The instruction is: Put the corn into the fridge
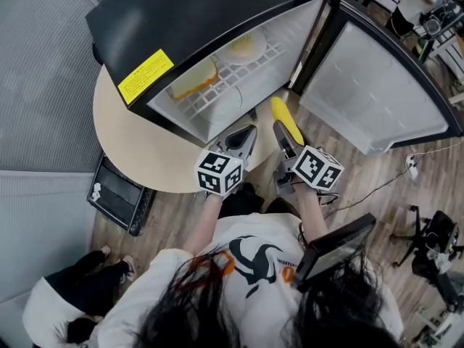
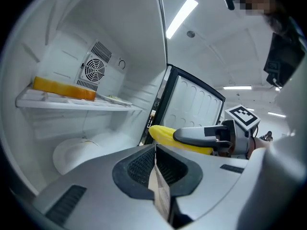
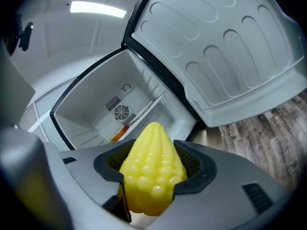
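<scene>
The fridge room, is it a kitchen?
Probably an office or lab, not a kitchen: the small black fridge sits on a round beige table, with a black wheeled chair and a loose pale cable nearby.

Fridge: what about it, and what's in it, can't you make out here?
- yellow label on the fridge top, head view: print too small.
- pale item on the shelf, head view: too small to name.
- Lower end of the corn, right gripper view: hidden by the right gripper.

Yellow corn (image 3: 152, 171), black fridge (image 1: 203, 13) with white interior.
</scene>
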The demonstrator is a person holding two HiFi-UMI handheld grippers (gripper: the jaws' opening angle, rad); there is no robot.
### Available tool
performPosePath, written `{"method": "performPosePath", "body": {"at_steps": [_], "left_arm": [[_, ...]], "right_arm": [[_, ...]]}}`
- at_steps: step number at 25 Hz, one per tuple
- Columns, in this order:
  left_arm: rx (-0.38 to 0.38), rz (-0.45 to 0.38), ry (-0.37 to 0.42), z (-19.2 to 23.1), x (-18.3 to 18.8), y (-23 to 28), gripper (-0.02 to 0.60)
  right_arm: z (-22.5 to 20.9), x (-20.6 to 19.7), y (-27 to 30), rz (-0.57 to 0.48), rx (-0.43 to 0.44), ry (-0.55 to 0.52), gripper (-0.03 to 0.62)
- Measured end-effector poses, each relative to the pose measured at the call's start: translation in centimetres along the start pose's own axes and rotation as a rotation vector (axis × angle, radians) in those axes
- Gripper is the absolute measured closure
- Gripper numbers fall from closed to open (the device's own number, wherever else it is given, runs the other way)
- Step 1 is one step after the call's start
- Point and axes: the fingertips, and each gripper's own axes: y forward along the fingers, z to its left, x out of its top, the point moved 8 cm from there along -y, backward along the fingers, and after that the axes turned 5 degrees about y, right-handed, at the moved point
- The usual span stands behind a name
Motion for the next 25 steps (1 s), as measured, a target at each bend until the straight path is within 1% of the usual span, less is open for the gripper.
{"method": "performPosePath", "body": {"at_steps": [5, 10, 15, 19, 25], "left_arm": [[-0.018, 0.002, -0.013, -0.1, -0.2, 0.3, 0.567], [-0.004, -0.006, -0.026, -0.1, -0.2, 0.1, 0.566], [0.043, -0.021, -0.033, 0.7, 0.2, 0.0, 0.566], [0.093, -0.034, -0.039, 1.1, 0.6, -0.1, 0.566], [0.161, -0.051, -0.053, 1.6, 1.3, 0.2, 0.566]], "right_arm": [[0.1, 0.8, 1.1, -0.014, -0.041, -0.049, 0.339], [-1.0, 1.0, 4.1, 0.029, -0.033, -0.089, 0.339], [-1.6, 2.2, 7.9, 0.042, -0.052, -0.167, 0.339], [-3.0, 2.1, 11.5, 0.113, -0.068, -0.238, 0.339], [-4.2, 2.8, 15.1, 0.166, -0.132, -0.352, 0.339]]}}
